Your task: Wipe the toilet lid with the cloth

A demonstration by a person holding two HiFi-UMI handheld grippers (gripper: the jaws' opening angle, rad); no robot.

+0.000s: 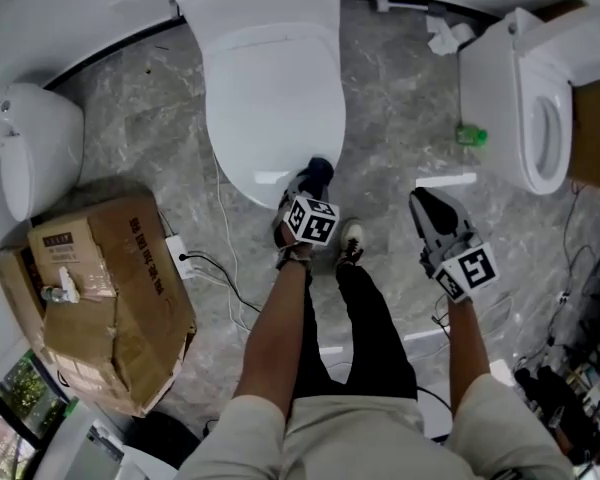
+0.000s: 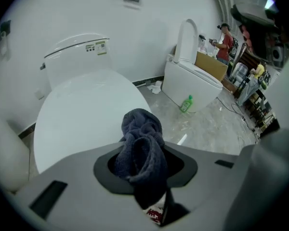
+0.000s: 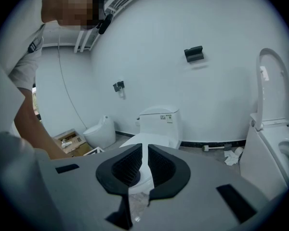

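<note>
A white toilet with its lid (image 1: 275, 98) closed stands at the top middle of the head view. My left gripper (image 1: 310, 188) is at the lid's front edge, shut on a bunched dark blue cloth (image 1: 321, 169). In the left gripper view the cloth (image 2: 140, 129) bulges out of the jaws of the left gripper (image 2: 143, 165), just over the near rim of the lid (image 2: 82, 119). My right gripper (image 1: 423, 200) hangs over the floor to the right of the toilet. Its jaws are shut with nothing between them, as the right gripper view shows for the right gripper (image 3: 144, 163).
A second toilet (image 1: 535, 118) with its lid raised stands at the right, a green bottle (image 1: 470, 135) by its base. A torn cardboard box (image 1: 110, 298) and a small white toilet (image 1: 35, 143) are at the left. Cables (image 1: 215, 278) cross the marble floor; crumpled paper (image 1: 445, 36) lies by the wall.
</note>
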